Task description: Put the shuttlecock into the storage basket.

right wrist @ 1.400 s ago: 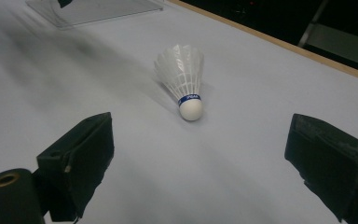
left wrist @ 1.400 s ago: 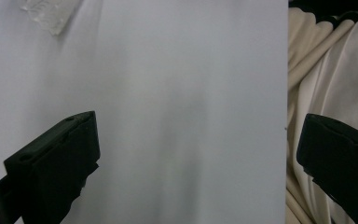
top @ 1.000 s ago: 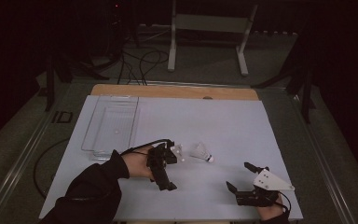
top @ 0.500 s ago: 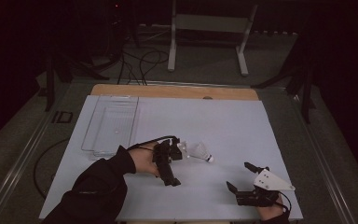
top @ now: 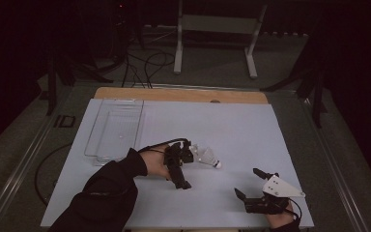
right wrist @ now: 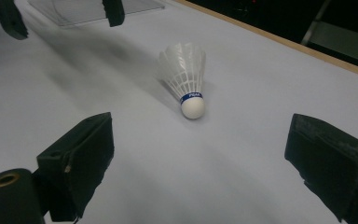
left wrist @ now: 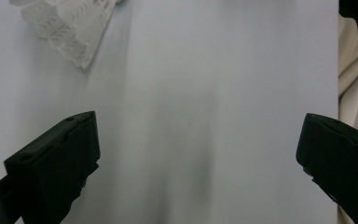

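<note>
A clear rectangular plastic tray (top: pixel 112 126) sits at the far left of the white table sheet (top: pixel 232 130), well left of the white feathered shuttlecock with a round cork tip and blue band (top: pixel 207 157), which serves here as the reference point. The tray's corner also shows at the top of the right gripper view (right wrist: pixel 81 9).

Just left of the shuttlecock, the person's left hand (top: pixel 155 163), in a dark sleeve (top: pixel 107 191), holds the black two-jaw left gripper (top: pixel 181 169). Its jaws stand wide apart with nothing between them; in the left gripper view (left wrist: pixel 198 154) only bare sheet lies between the jaws, and the shuttlecock's feather skirt (left wrist: pixel 72 25) sits off to the upper left, outside the jaw gap and not touching either jaw.

The shuttlecock lies on its side on the sheet, near the middle of the table, cork tip pointing toward the person's right; the right gripper view shows it (right wrist: pixel 186 77) with the cork nearest that camera.

Right of and nearer the person than the shuttlecock, well apart from it, the black right gripper with its grey three-cornered plate (top: pixel 252 184) rests low over the sheet, jaws spread and empty (right wrist: pixel 200 163).
</note>
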Demonstrator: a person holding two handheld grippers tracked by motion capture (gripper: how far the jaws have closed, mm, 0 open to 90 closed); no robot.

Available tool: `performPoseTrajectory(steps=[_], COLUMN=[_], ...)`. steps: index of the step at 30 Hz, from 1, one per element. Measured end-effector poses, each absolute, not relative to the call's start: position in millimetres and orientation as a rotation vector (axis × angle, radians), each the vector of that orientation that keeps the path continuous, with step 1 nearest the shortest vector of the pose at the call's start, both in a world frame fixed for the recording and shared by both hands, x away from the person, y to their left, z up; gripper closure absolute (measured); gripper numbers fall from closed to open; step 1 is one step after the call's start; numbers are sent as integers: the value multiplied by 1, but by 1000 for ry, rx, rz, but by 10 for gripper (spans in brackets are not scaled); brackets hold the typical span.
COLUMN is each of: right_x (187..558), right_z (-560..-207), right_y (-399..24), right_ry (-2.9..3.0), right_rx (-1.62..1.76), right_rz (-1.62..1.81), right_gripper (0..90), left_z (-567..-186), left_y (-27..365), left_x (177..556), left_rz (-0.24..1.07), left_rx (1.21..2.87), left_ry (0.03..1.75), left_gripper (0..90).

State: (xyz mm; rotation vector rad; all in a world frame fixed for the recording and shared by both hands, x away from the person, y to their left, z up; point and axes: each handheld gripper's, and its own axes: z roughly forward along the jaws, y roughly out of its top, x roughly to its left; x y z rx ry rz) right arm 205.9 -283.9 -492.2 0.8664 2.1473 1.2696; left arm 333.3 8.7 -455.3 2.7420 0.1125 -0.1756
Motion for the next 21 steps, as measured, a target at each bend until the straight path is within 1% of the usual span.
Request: performPoseTrajectory(steps=[7, 13, 14, 21], right_x=[206, 205, 205, 204], right_z=[-492, -492, -492, -491], right_y=[-284, -285, -285, -285], right_ry=[2148, 2147, 2148, 2146], right_rx=[868, 867, 868, 868], right_rz=[1271, 1272, 1272, 1277], right_gripper=[80, 80, 80, 80], left_z=[-461, -467, -467, -476], left_y=[2, -5, -6, -13], left_x=[340, 347, 348, 356], left_rz=[-156, -178, -191, -173], left_rx=[2749, 2744, 2747, 2786], left_ry=[118, 128, 123, 117], left_gripper=[2, 2, 2, 2])
